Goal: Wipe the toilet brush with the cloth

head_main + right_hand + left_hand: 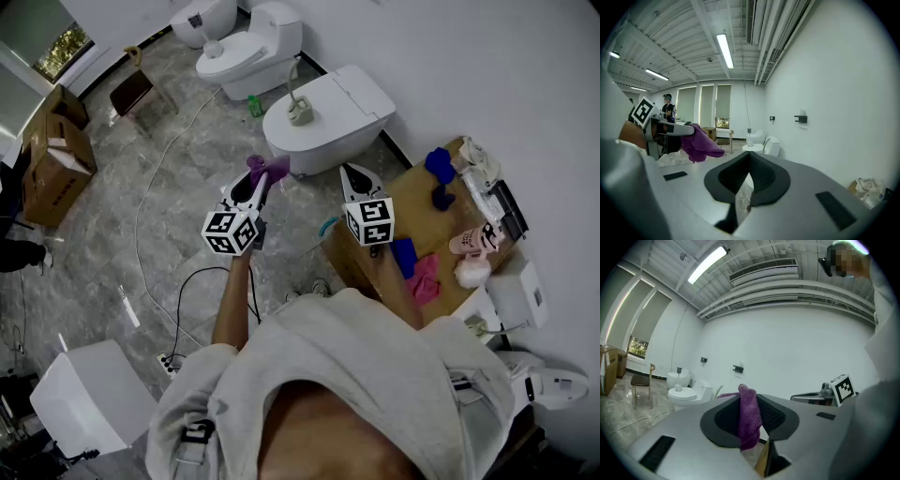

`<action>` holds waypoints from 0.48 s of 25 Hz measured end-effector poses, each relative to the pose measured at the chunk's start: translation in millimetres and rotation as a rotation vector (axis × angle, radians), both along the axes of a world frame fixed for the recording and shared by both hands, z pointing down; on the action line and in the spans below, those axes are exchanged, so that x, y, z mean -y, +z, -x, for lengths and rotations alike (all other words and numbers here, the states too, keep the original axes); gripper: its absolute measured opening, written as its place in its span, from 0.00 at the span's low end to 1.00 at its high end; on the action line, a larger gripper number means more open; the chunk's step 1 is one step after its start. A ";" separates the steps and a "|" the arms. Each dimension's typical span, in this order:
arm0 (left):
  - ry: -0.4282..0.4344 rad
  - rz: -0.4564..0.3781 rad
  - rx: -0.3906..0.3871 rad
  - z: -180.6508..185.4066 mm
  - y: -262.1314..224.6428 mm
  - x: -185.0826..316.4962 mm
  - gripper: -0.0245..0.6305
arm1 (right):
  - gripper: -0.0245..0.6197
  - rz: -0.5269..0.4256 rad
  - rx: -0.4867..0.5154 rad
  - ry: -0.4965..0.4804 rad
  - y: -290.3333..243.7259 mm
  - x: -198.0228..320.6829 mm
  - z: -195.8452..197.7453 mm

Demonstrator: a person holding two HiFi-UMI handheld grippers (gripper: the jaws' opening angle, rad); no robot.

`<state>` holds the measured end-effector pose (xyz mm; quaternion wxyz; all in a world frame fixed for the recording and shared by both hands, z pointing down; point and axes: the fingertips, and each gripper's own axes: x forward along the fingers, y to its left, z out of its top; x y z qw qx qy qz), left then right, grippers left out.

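Two hand-held grippers, with the toilet brush beyond.
The right gripper (750, 155) was clenched on nothing; the left gripper (749, 399) pinched the purple cloth (750, 423). Farther off, the toilet brush (298, 110) stood in its holder at the white toilet (352, 117).

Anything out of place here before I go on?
The toilet brush stands on top of a closed toilet lid, not on the floor, which looks odd. A loose cable also trails across the tiles.
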<state>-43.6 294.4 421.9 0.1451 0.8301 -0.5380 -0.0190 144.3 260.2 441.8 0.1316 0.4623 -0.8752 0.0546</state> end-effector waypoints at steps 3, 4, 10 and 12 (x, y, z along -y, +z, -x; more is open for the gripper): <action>-0.002 0.000 0.001 -4.3 0.6 -0.9 0.20 | 0.09 -0.001 -0.001 -0.001 1.5 -1.2 -4.3; -0.003 0.000 0.002 -5.9 0.8 -0.6 0.20 | 0.08 -0.001 0.000 -0.002 2.1 -1.1 -5.7; -0.011 0.007 0.008 -12.6 4.0 2.0 0.20 | 0.09 0.001 0.010 -0.005 6.5 3.0 -10.5; -0.016 0.008 0.011 -16.1 5.0 3.0 0.20 | 0.09 -0.003 0.003 -0.011 8.7 4.8 -12.4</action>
